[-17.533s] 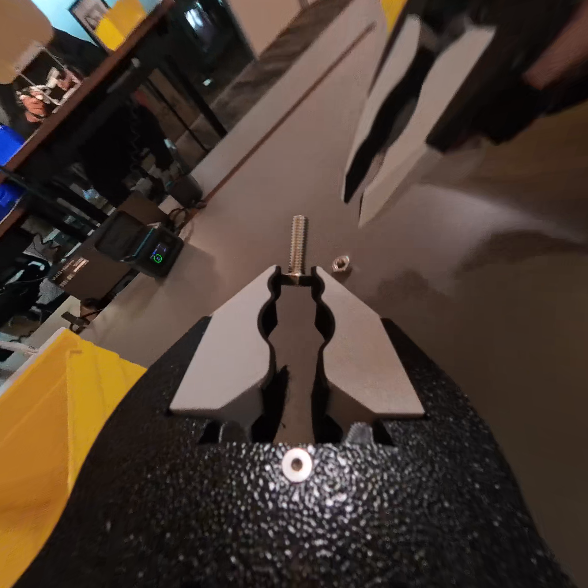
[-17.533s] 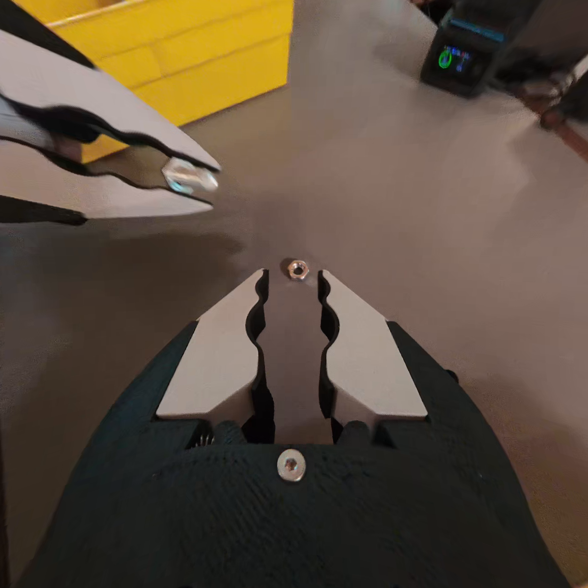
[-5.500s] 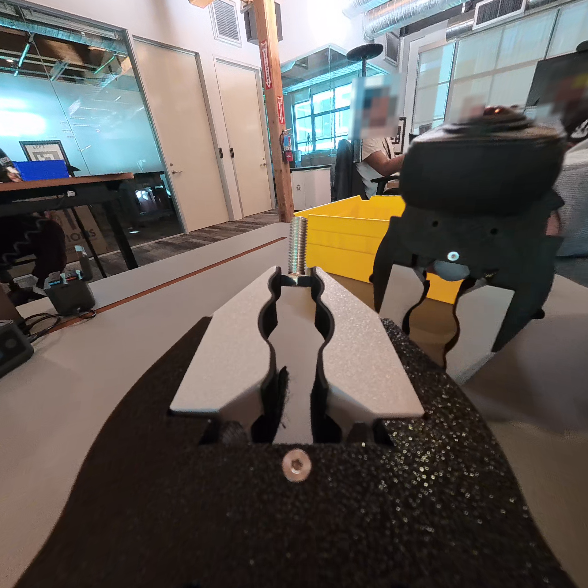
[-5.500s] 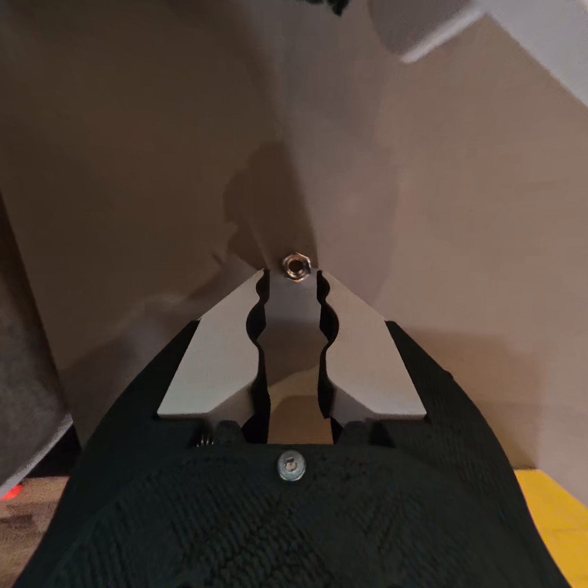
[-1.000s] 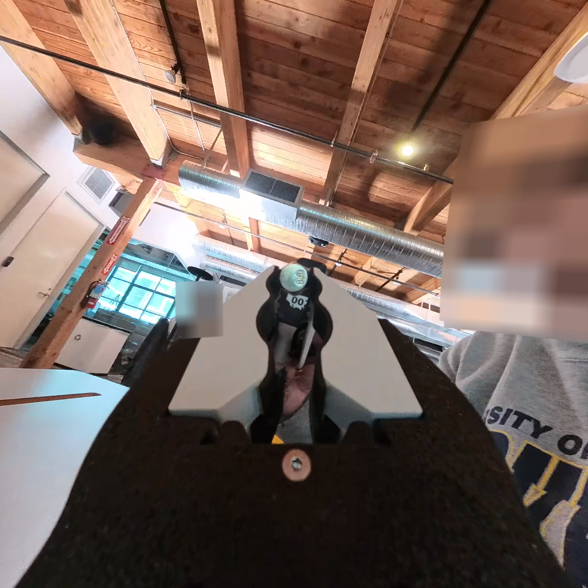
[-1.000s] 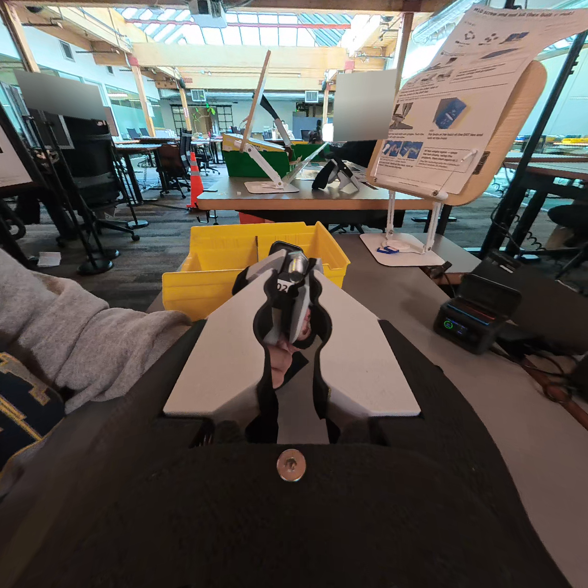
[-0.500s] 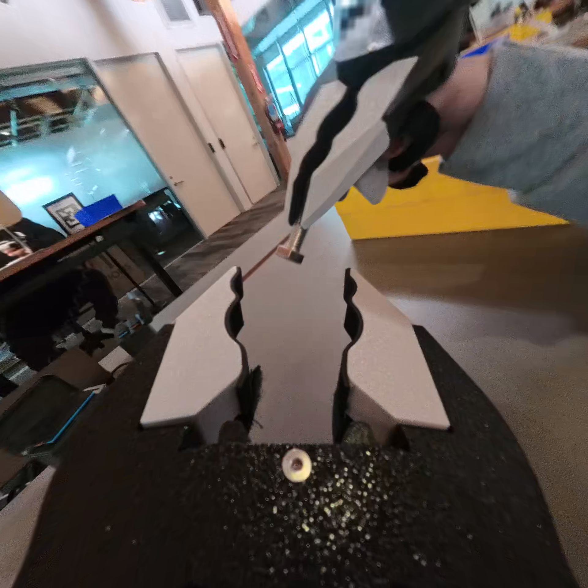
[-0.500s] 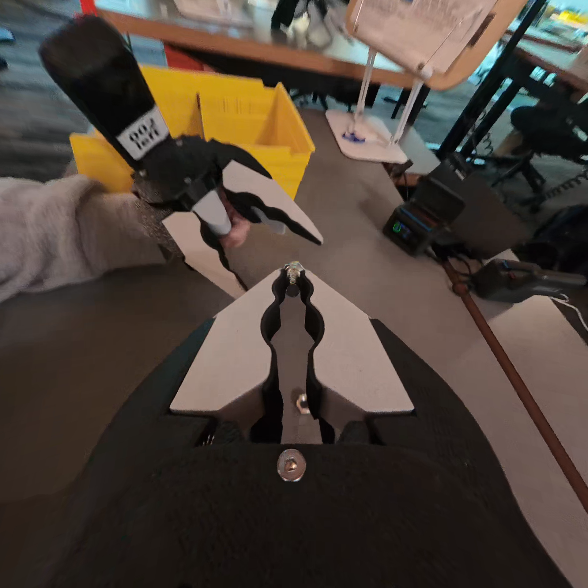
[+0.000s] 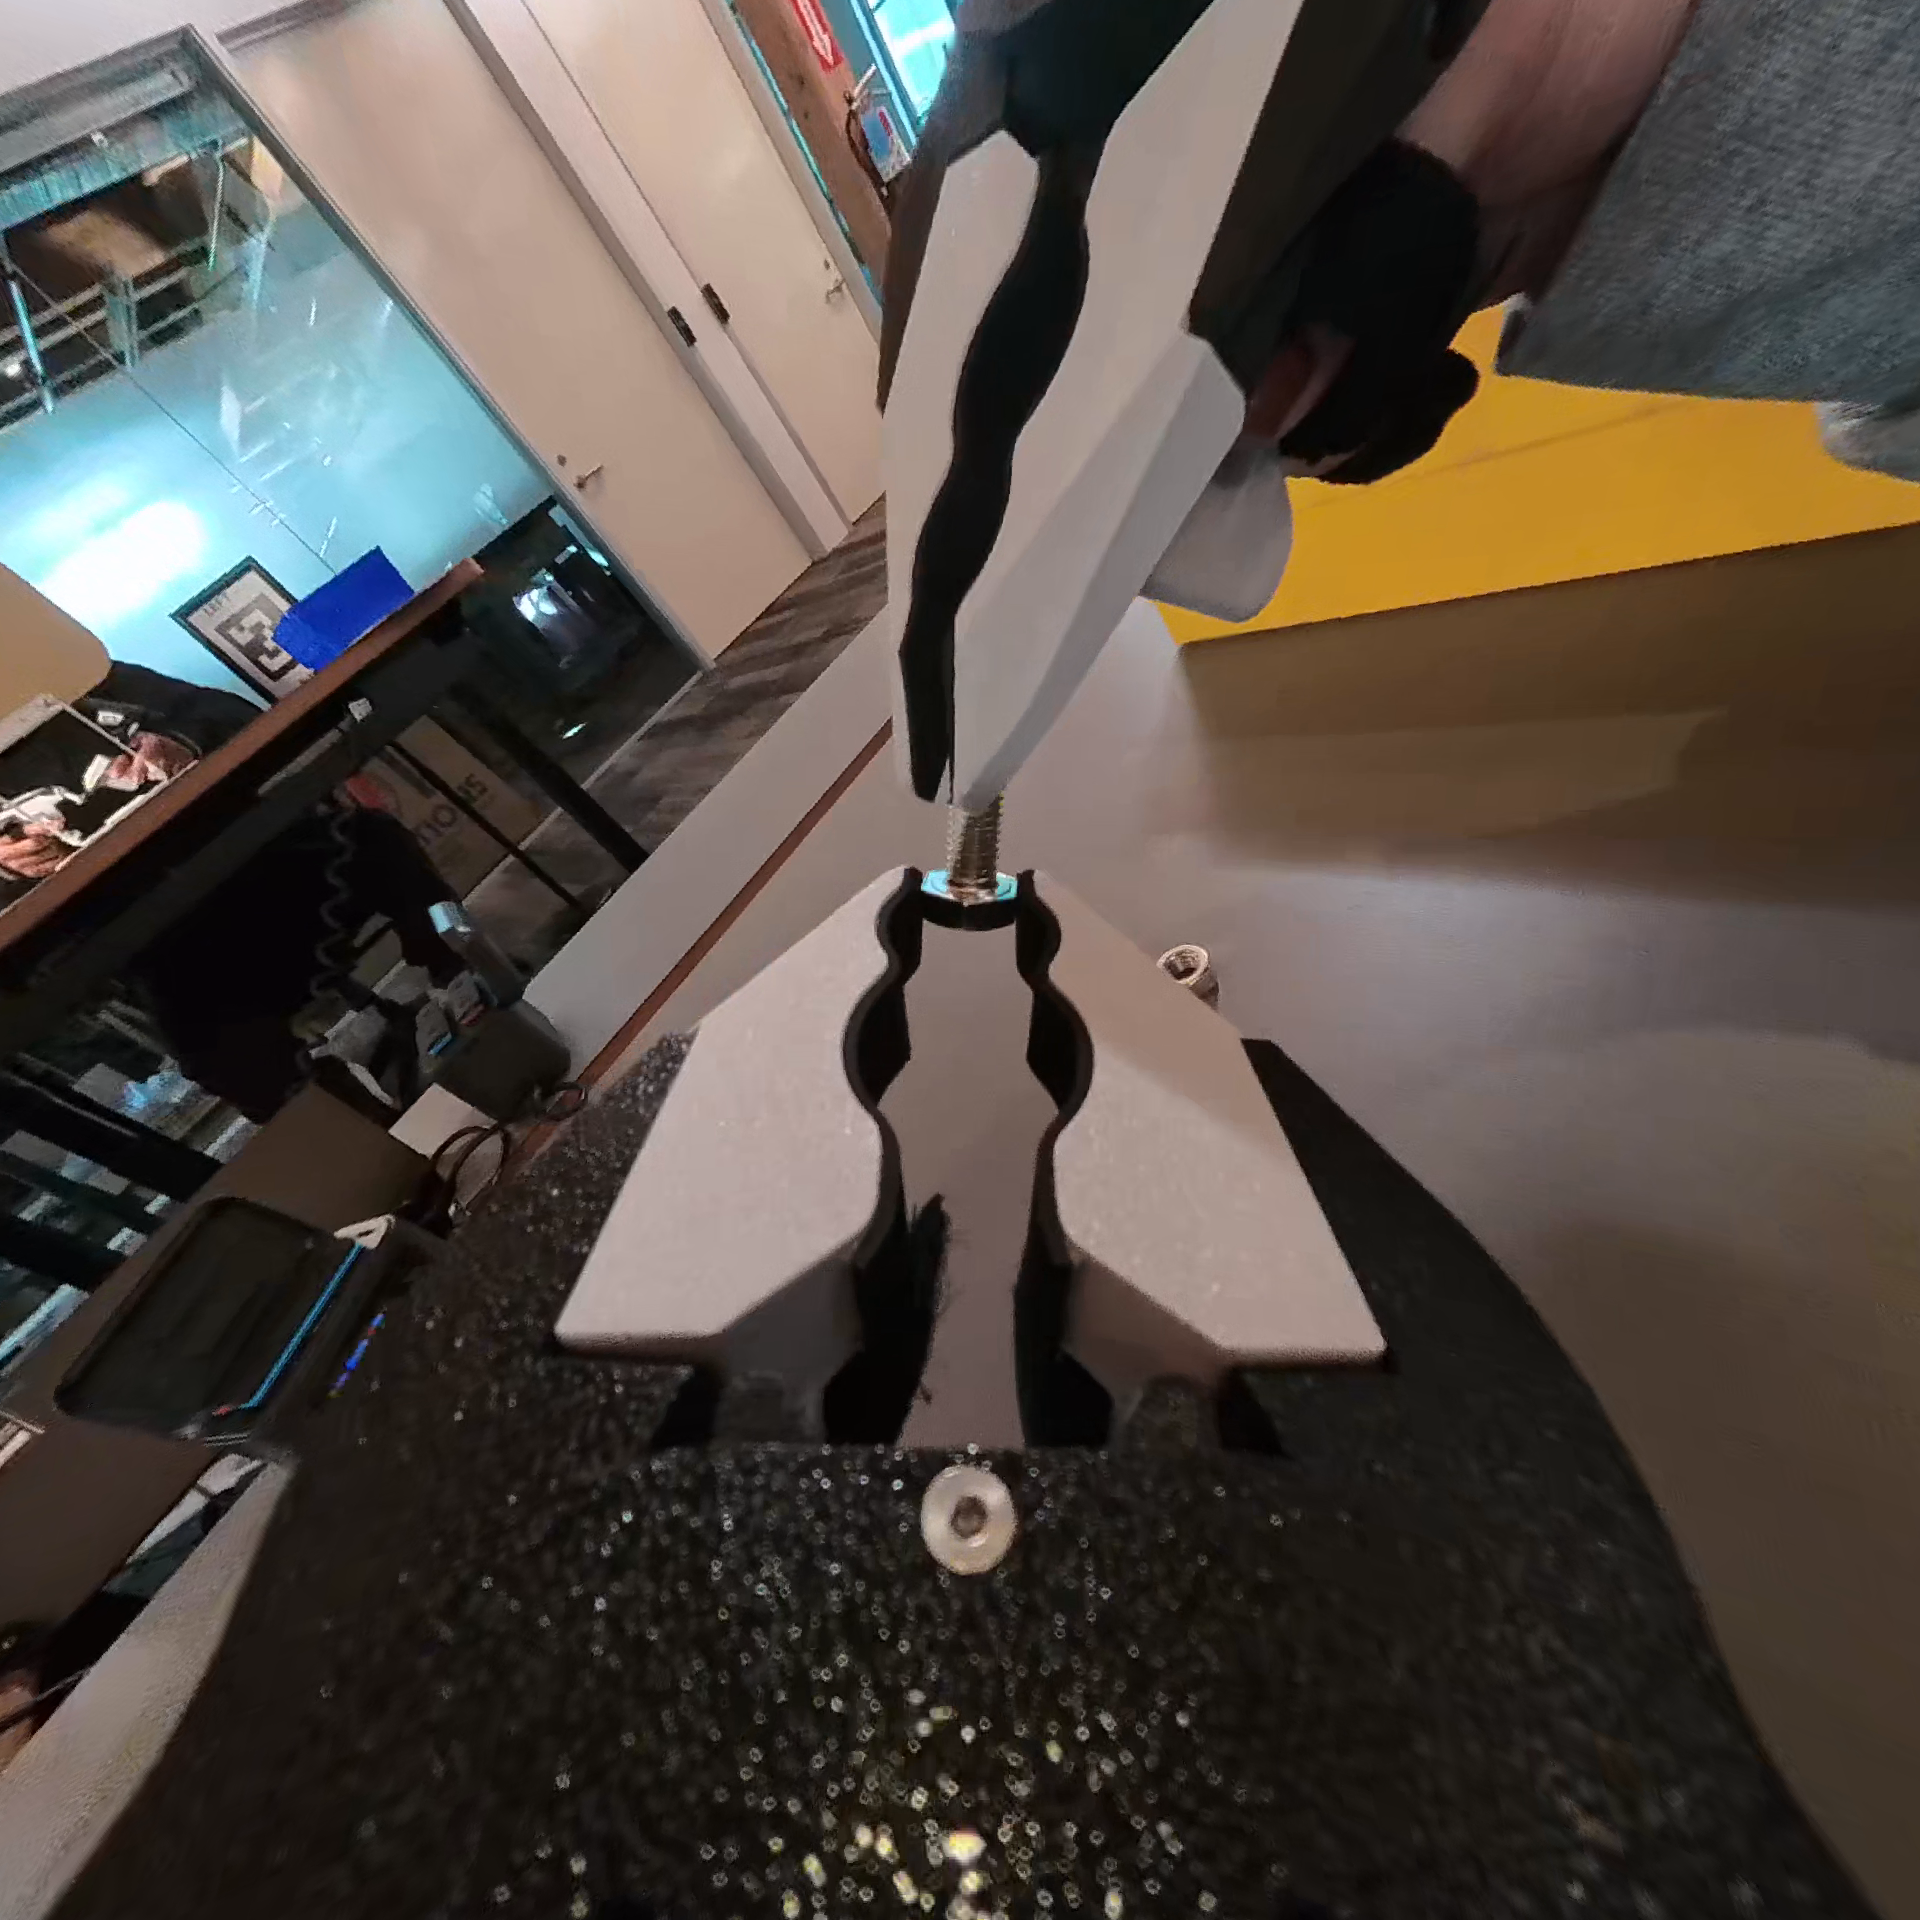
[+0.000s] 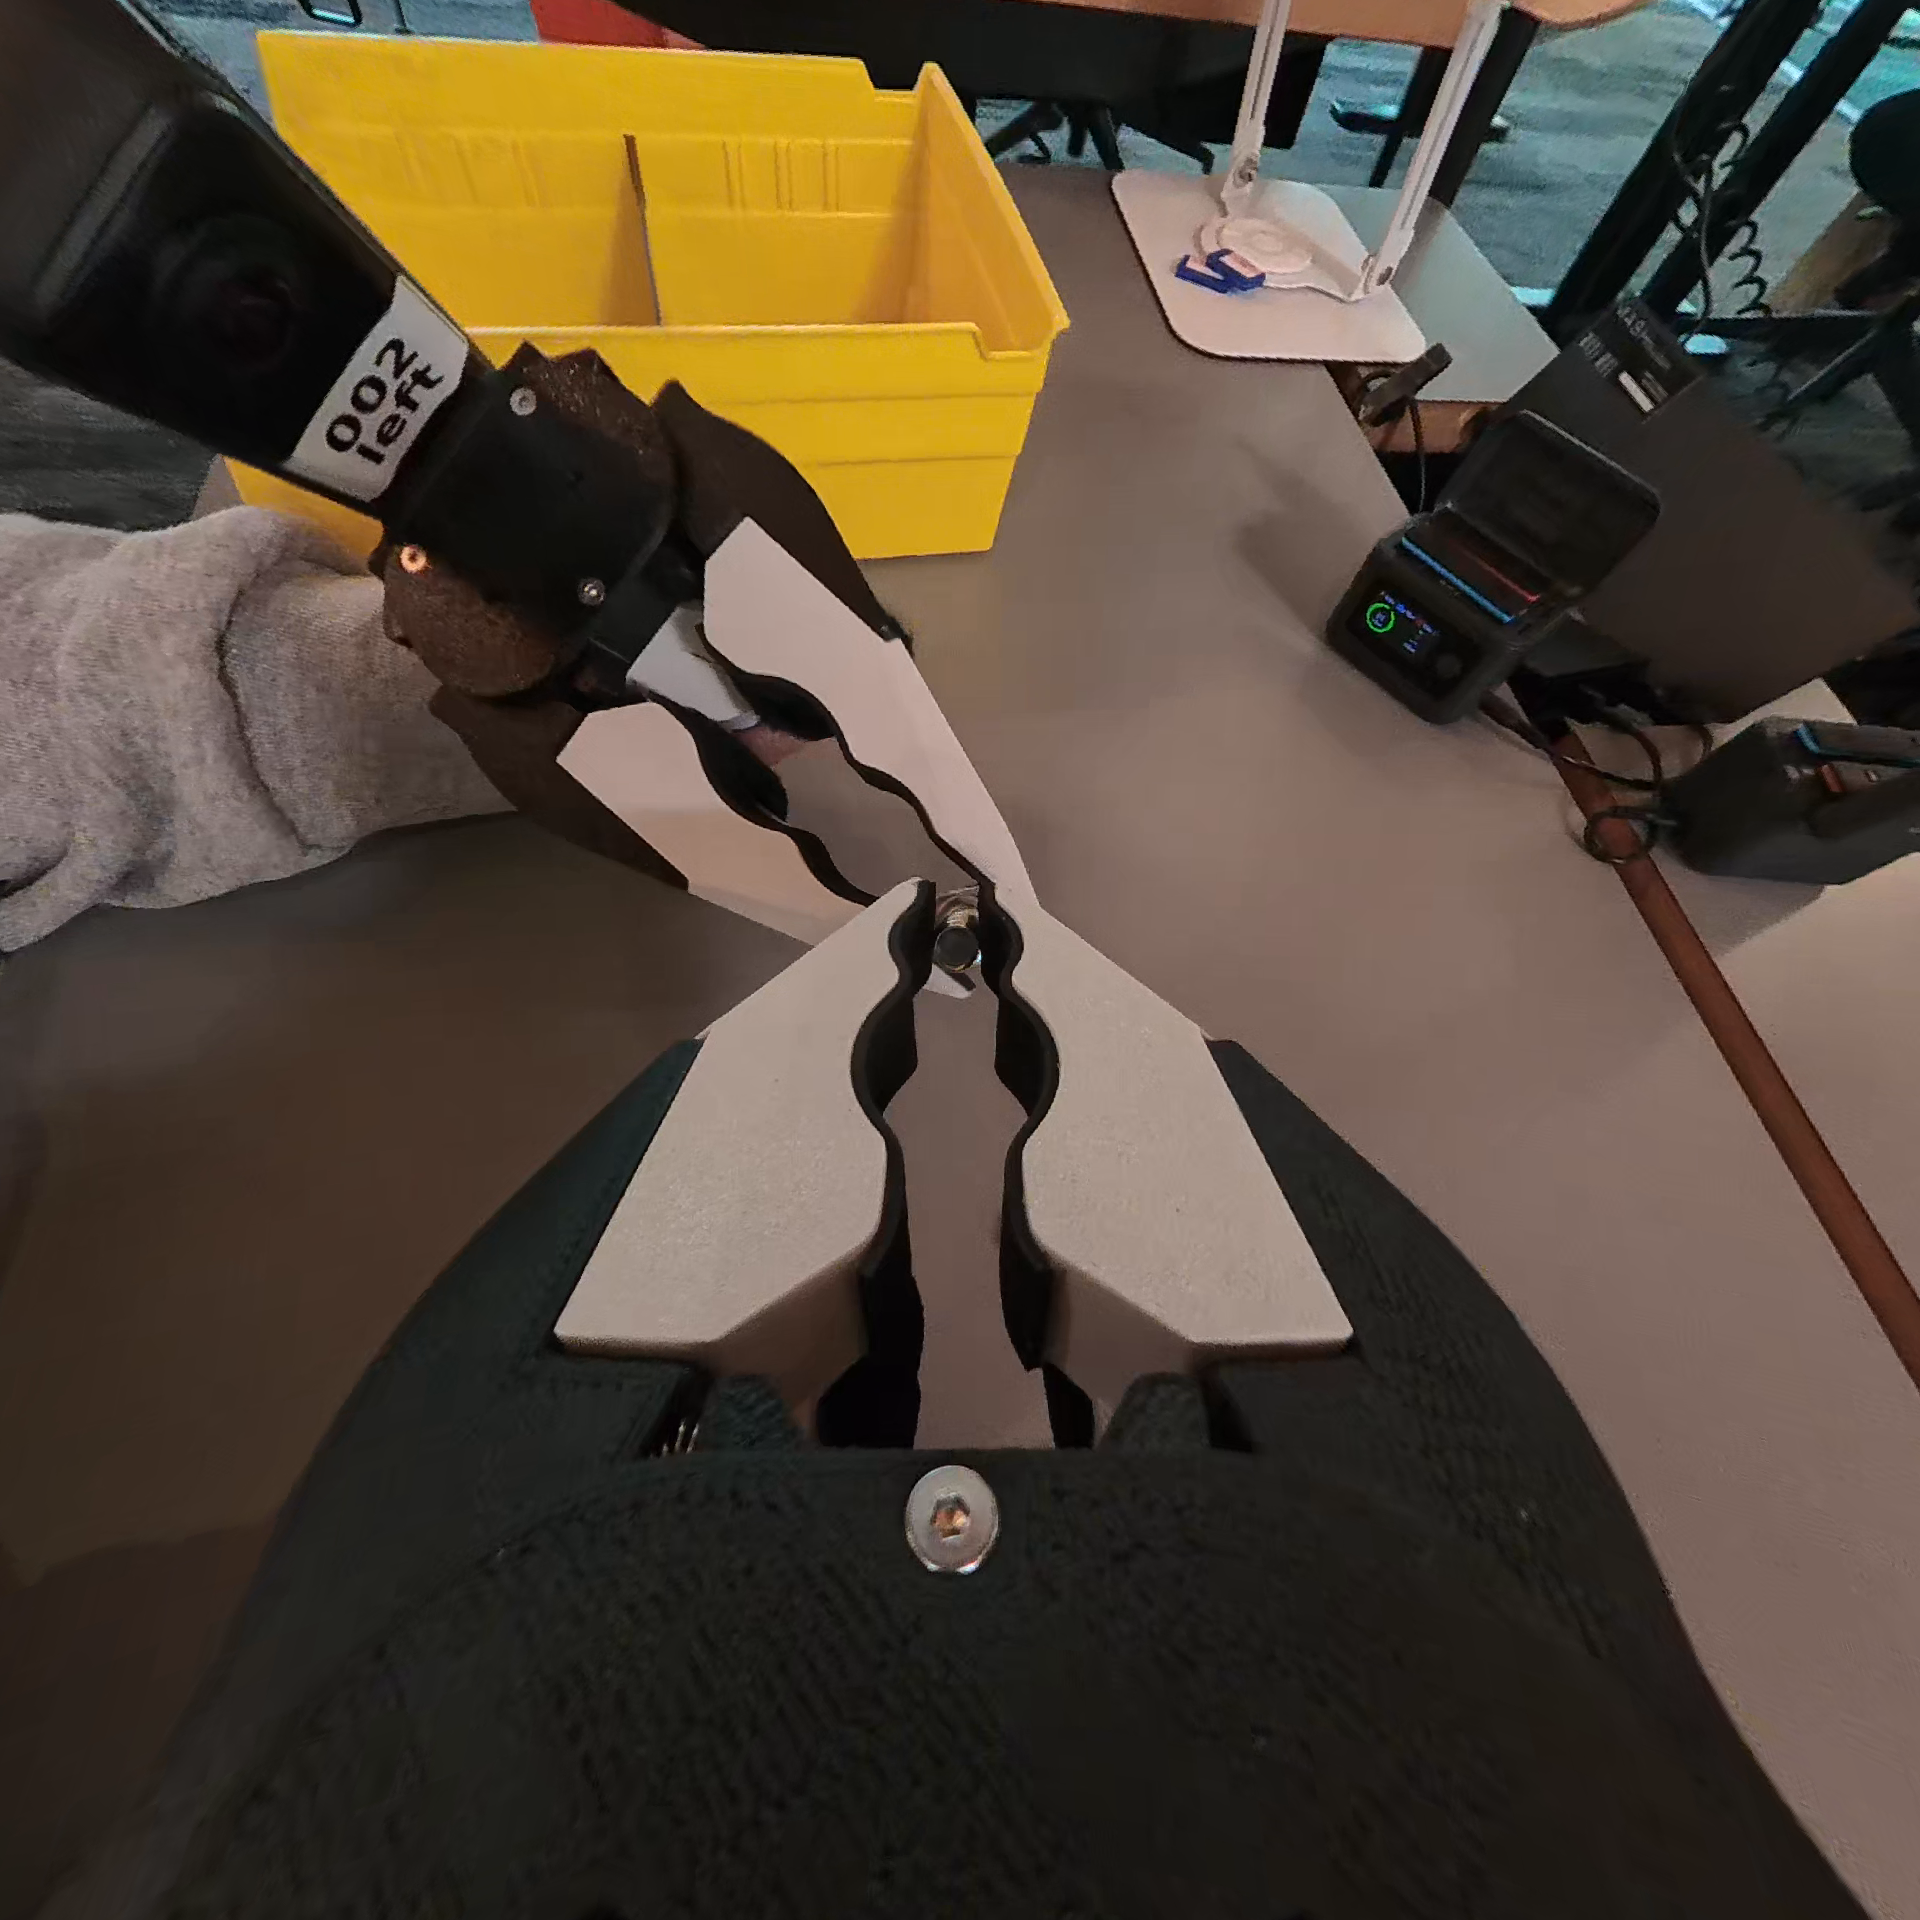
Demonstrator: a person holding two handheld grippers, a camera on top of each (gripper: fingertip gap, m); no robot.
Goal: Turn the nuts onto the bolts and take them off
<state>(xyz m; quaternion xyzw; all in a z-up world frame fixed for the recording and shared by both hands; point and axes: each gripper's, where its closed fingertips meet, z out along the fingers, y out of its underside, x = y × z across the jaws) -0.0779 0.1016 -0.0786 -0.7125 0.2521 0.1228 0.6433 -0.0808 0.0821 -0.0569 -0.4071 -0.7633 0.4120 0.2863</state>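
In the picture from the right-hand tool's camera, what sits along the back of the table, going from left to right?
Grey sleeve → yellow bin → white stand base → small black device with a lit screen → dark box with cables.

yellow bin [image 10: 665,270], grey table [image 10: 1195,831], silver bolt [image 9: 972,840]

bolt [image 9: 972,837] tip hidden inside right claw [image 9: 940,792]
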